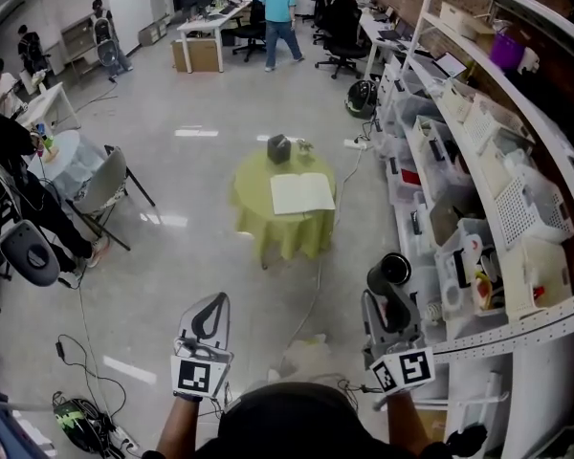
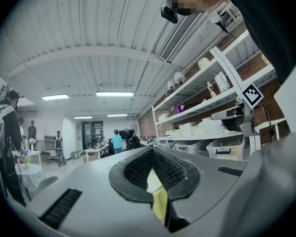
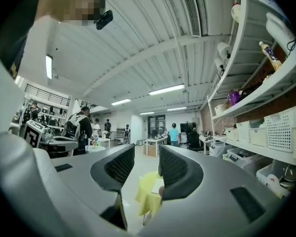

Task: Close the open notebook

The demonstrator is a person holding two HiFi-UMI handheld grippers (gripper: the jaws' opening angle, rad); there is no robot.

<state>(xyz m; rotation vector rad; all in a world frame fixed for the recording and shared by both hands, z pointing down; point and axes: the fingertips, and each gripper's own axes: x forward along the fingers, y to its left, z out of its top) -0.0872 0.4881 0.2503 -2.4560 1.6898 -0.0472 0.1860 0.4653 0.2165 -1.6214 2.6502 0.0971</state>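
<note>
Grey left tool (image 1: pixel 213 302), nearest and well short of the bench (image 1: pixel 259 220), has its jaws meeting tip to tip on nothing. The right tool (image 1: pixel 393 273), likewise well short of the bench, has its jaws apart and empty. Farther off, the open notebook (image 1: pixel 302 192) lies flat on the bench's yellow-green cloth, with a dark box (image 1: pixel 278 147) at the bench's far edge.

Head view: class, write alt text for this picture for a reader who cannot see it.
An open notebook lies on a round table with a yellow-green cloth, standing on the floor of a large workroom. Nearer the camera, a person holds the left tongs and right tongs, both well short of the table. Shelves of bins line the right side.
</note>
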